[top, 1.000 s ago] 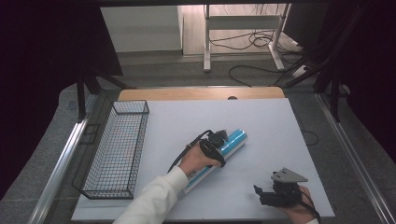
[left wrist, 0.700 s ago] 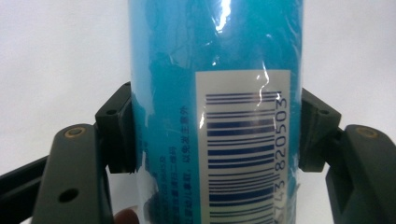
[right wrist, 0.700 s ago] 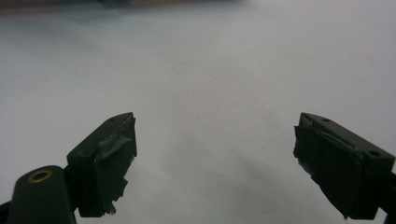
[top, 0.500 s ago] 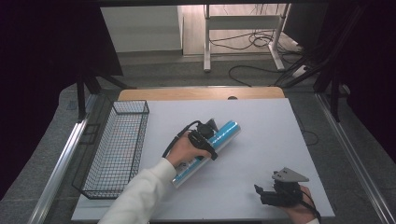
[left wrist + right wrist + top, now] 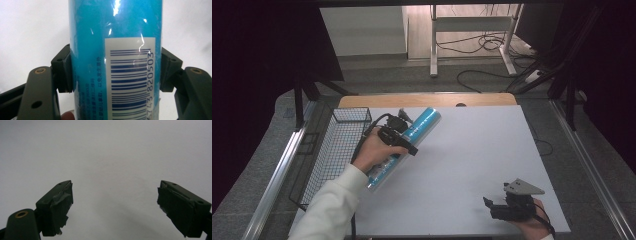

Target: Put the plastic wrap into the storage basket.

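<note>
We have the blue cylindrical tube [image 5: 404, 147] in hand, a long shrink-wrapped roll with a white barcode label [image 5: 130, 77] on its side. It lies slanted above the left part of the white table [image 5: 472, 150], its upper end toward the table's far edge and its lower end toward us, just beside the wire basket [image 5: 334, 150] that sits along the table's left edge. We judge the tube to be lifted clear of the surface, though the high view alone does not settle that.

Our left gripper [image 5: 399, 139] is clenched across the tube near its middle; in the left gripper view the two black jaws press flat against opposite sides of the wrap, so the roll cannot slip or swing end-heavy. Gripping at mid-length seems chosen for balance, and the slant roughly matches the long side of the basket, which we take to be where the tube is headed.

Our right gripper [image 5: 507, 206] rests near the table's near right corner, well apart from the tube. Its jaws stand wide, nothing between them, bare tabletop ahead; we judge it simply parked out of the way.
</note>
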{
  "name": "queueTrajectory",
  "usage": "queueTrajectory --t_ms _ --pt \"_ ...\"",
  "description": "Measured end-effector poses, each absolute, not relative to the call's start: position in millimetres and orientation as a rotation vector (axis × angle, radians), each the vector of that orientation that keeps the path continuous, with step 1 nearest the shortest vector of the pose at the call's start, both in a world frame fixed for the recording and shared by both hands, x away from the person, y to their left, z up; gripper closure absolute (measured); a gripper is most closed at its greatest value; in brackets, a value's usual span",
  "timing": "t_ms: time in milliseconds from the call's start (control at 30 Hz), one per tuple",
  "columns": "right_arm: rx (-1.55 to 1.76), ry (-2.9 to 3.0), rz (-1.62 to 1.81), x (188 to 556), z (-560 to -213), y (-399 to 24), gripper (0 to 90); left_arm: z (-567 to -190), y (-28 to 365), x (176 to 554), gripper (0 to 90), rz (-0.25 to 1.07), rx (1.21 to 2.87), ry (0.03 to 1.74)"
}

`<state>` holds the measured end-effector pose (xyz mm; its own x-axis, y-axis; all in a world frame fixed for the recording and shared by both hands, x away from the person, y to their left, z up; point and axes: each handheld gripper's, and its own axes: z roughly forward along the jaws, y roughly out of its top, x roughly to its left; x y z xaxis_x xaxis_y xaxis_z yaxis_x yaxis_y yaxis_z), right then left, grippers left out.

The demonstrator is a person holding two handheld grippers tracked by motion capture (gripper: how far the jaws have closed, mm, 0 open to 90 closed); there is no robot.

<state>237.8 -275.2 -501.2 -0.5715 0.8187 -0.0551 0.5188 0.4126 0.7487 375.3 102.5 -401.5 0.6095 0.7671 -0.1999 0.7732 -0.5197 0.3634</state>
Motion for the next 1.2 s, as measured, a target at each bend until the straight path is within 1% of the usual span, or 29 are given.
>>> queueTrajectory --t_ms 167,367,433,533,700,833,1000,1100,1200 --pt "1.143 2.257 0.975 239 -501 -276 13.5 -390 132 370 31.9 -0.011 2.362 1.265" --pt "1.133 2.263 0.971 241 -502 -273 13.5 -373 159 369 31.9 0.034 2.326 1.317" --pt "1.129 2.265 0.967 242 -503 -273 13.5 -370 171 369 31.9 0.023 2.284 1.345" --pt "1.131 2.263 0.969 242 -503 -273 13.5 -368 187 368 31.9 0.040 2.249 1.394" --pt "1.127 2.265 0.974 243 -502 -272 13.5 -371 218 368 31.9 0.045 2.198 1.492" --pt "1.126 2.270 0.972 244 -503 -271 13.5 -376 244 367 31.9 0.024 2.137 1.557" --pt "1.126 2.271 0.973 245 -503 -271 13.5 -383 267 365 31.9 0.042 2.091 1.639" --pt "1.122 2.275 0.973 245 -502 -270 13.5 -392 280 365 31.9 0.024 2.032 1.694" --pt "1.118 2.278 0.974 246 -503 -269 13.5 -402 289 365 31.9 0.033 2.029 1.753"
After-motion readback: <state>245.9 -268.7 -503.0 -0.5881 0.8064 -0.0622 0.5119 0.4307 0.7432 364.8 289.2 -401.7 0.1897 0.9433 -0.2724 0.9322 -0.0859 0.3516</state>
